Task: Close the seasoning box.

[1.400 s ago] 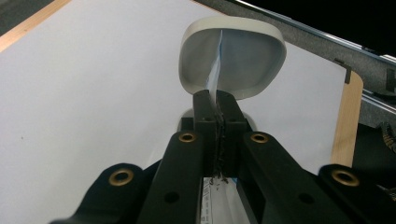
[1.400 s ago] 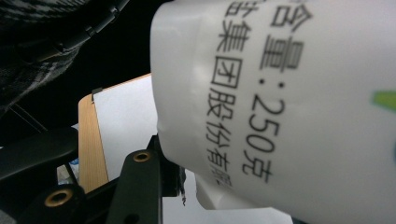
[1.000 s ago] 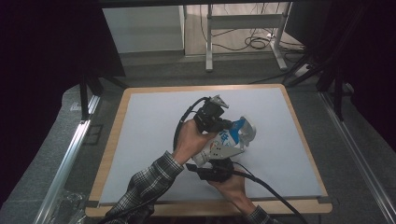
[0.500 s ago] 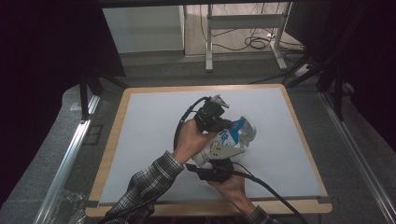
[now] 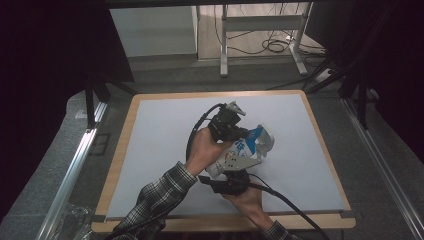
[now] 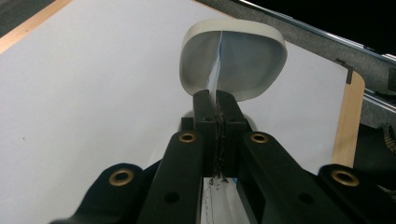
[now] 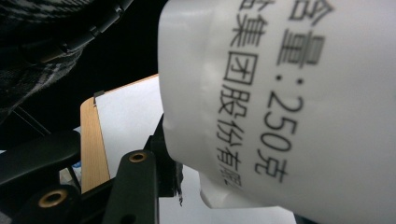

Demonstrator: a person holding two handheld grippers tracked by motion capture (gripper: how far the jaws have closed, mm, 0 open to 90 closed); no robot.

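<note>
While your left gripper (image 6: 217,100) pinched the pouch's (image 5: 250,145) seam and your right gripper (image 5: 235,172) clamped its bottom, opening it remained undone.

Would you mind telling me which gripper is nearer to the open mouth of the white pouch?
Left. The left gripper is shut on the pouch just behind its open mouth; the right gripper grips the pouch's opposite end, nearer the person.
</note>
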